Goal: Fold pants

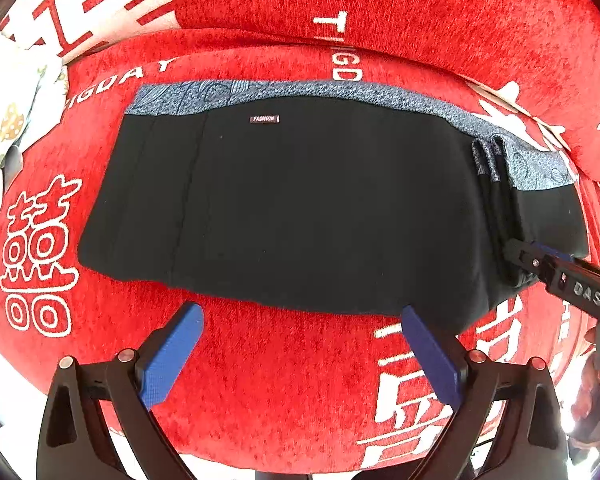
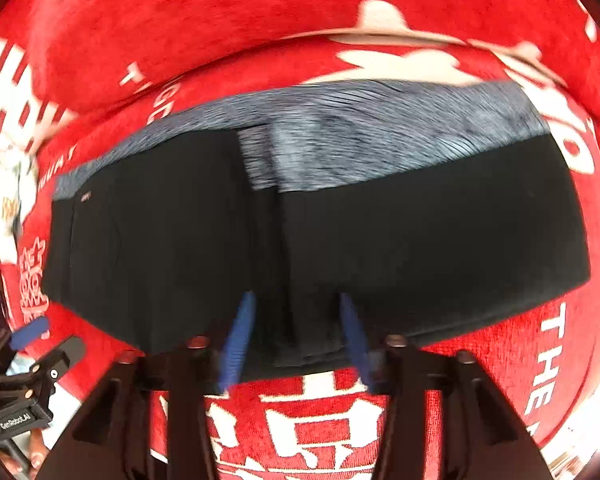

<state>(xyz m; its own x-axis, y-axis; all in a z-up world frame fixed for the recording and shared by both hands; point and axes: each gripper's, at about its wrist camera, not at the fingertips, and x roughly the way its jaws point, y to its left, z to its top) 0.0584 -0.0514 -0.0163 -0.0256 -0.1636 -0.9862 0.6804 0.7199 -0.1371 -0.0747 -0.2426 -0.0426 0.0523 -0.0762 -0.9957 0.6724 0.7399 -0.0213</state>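
Red cover [image 1: 284,392]: plush red cloth with white characters and letters, spread under everything; what it lies on cannot be told.
Pants [image 1: 300,208]: black, folded into a broad flat rectangle on the red cover, a blue-grey patterned band [image 1: 340,90] along the far edge, stacked fold layers at the right end.
Label [image 1: 264,119]: small dark tag reading FASHION, near the far edge of the pants.
Left gripper [image 1: 300,320]: jaws wide open, blue pads apart, holding nothing, just short of the near edge of the pants.
Right gripper [image 2: 296,312]: view blurred; jaws partly open, straddling the folded near edge of the pants; whether they pinch it I cannot tell.
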